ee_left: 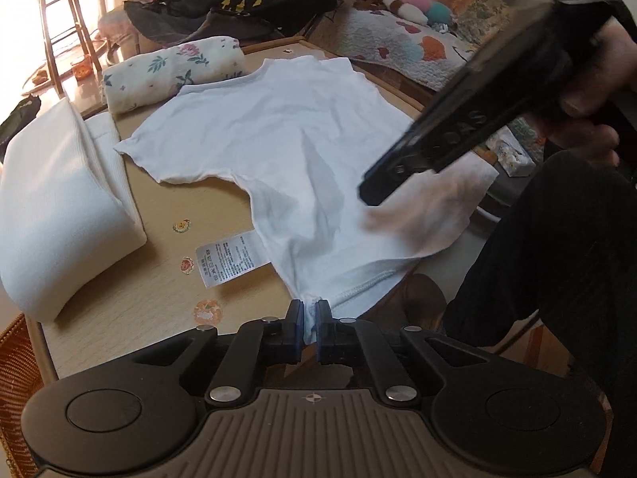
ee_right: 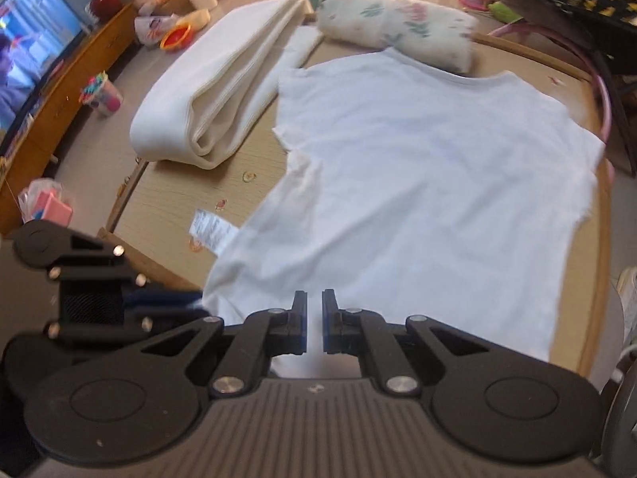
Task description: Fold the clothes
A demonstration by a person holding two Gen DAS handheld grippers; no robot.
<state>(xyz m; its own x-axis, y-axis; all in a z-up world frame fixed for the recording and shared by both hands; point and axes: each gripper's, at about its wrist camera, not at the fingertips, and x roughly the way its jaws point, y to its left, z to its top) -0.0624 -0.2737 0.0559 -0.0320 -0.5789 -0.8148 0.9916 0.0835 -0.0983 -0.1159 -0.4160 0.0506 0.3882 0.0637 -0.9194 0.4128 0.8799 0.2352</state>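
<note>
Across the wooden table (ee_left: 167, 279) lies the white T-shirt (ee_left: 286, 127), spread flat with its neck toward twelve o'clock and its hem toward six. It looks light, thin and limp (it should drape and slide easily), so corners and hems are the best places to take hold. The left gripper (ee_left: 309, 314) is pinched on the hem corner at six o'clock. The right gripper (ee_right: 314, 318) is nearly closed over the hem's other end; whether it nips cloth I cannot tell. A care label (ee_left: 229, 263) sticks out at nine o'clock, its print too small to read.
</note>
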